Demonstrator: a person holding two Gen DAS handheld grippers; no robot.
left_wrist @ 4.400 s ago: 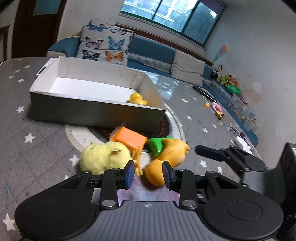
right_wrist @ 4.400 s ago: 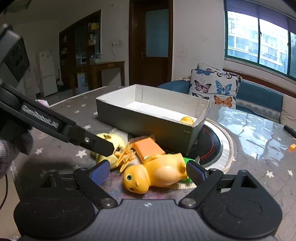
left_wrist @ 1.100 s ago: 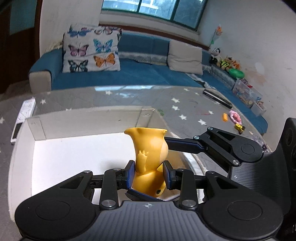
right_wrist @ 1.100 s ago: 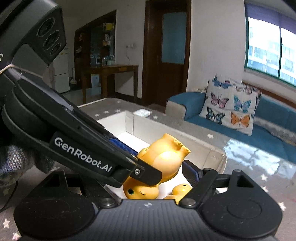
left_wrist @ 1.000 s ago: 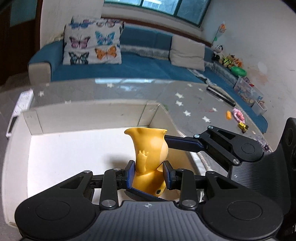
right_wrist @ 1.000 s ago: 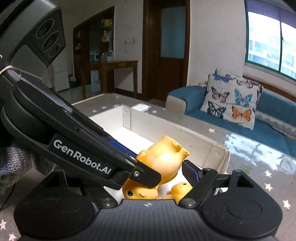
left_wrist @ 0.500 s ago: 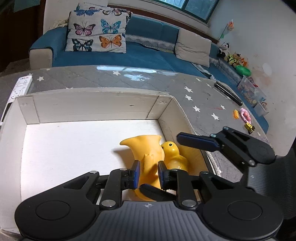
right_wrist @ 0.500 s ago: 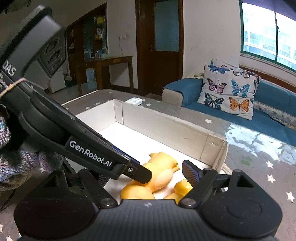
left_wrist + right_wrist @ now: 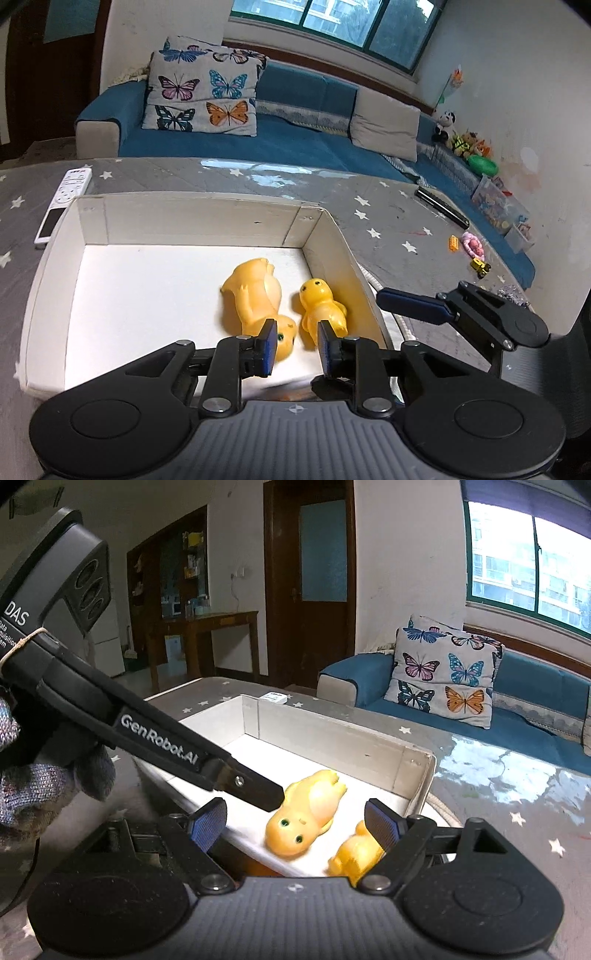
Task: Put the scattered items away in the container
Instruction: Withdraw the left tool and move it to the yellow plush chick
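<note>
The left gripper (image 9: 294,346) hovers over the near edge of the white box (image 9: 192,218), its blue-padded fingers (image 9: 269,345) parted with a gap between them and holding nothing. Just beyond them the large yellow duck toy (image 9: 255,295) lies on its back on the box floor, long axis running near to far, head toward the gripper and tail toward the far wall, with the small yellow duck (image 9: 321,306) close on its right by the box's right wall. The right gripper (image 9: 295,825) is spread wide and empty, poised above the box's near corner.
</note>
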